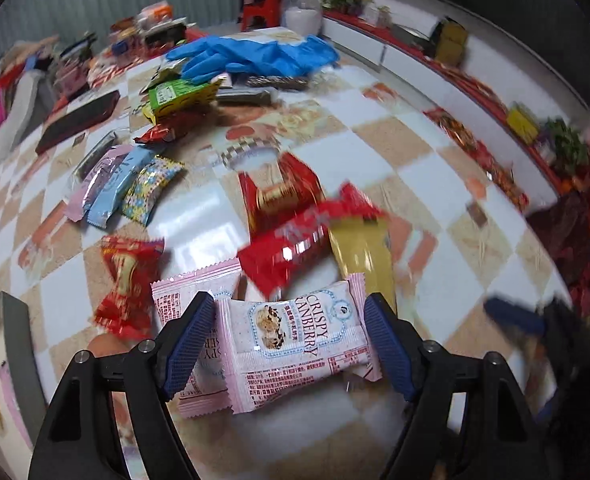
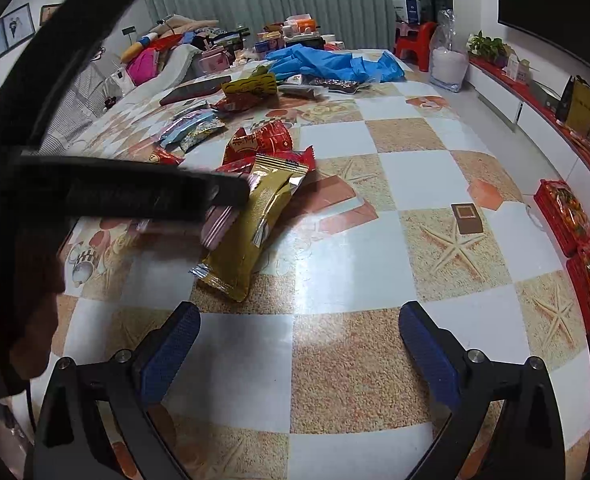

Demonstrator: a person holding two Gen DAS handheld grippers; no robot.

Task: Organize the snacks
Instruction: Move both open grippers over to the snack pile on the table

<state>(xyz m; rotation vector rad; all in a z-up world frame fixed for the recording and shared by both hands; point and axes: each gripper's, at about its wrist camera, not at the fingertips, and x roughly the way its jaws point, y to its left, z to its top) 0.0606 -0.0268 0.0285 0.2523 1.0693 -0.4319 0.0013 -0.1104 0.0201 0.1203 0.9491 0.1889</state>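
We're low over the checkered tablecloth [image 2: 375, 240], and our left gripper [image 1: 289, 334] has its blue pads on either side of a pink "Crispy Cranberry" packet [image 1: 299, 344] at the bottom centre of the left wrist view. The left pad touches the wrapper's edge; the right pad sits at its other edge, though whether it is actually pressing we cannot tell. A second pink packet [image 1: 193, 292] lies under it, poking out to the left. Just above, a blurred red packet [image 1: 285, 246] overlaps a gold wrapper [image 1: 361, 252], and a red candy [image 1: 127, 280] sits at the left. Further up the frame, a pastel cluster of three small packets [image 1: 123, 184] lies at the left, with blue gloves [image 1: 255, 56] near the top.

Over on the right wrist view, our right gripper [image 2: 299, 350] is spread wide and holding nothing, bare cloth between its fingers. The same gold wrapper [image 2: 251, 232] lies in mid-frame, left of centre, beside the left gripper's dark body.
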